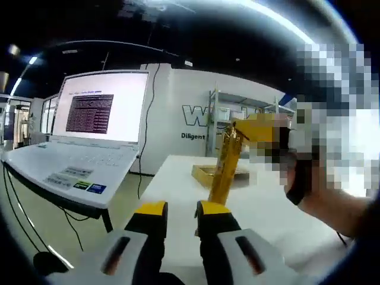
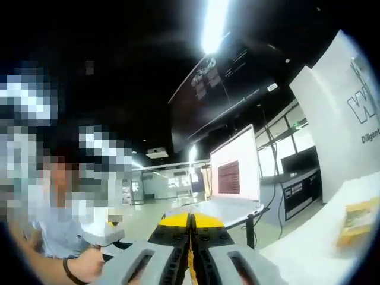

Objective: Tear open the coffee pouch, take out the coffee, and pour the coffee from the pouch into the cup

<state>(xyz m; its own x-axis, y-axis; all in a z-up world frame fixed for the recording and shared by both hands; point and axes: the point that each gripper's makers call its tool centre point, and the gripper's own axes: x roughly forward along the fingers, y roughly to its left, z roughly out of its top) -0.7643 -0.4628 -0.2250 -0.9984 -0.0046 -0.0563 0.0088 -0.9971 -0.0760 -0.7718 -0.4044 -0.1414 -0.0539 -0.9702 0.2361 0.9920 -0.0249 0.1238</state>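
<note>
Left gripper (image 1: 181, 209), jaws spread, has the gold coffee pouch (image 1: 228, 166) upright beside its right jaw above the white table (image 1: 261, 208); right gripper (image 2: 190, 222) is pressed together.

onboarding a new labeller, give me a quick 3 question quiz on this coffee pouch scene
1. True or false: the left hand-held gripper is clamped on the coffee pouch.
2. Multiple choice: what sits to the left in the left gripper view? A) laptop B) kettle C) microwave
3. Fill in: in the right gripper view, the right hand-held gripper has its jaws ____.

Key: 1 false, its jaws stand apart and the pouch rises past the right jaw; 2 A; 3 shut, with a thin yellow strip between them.
</note>
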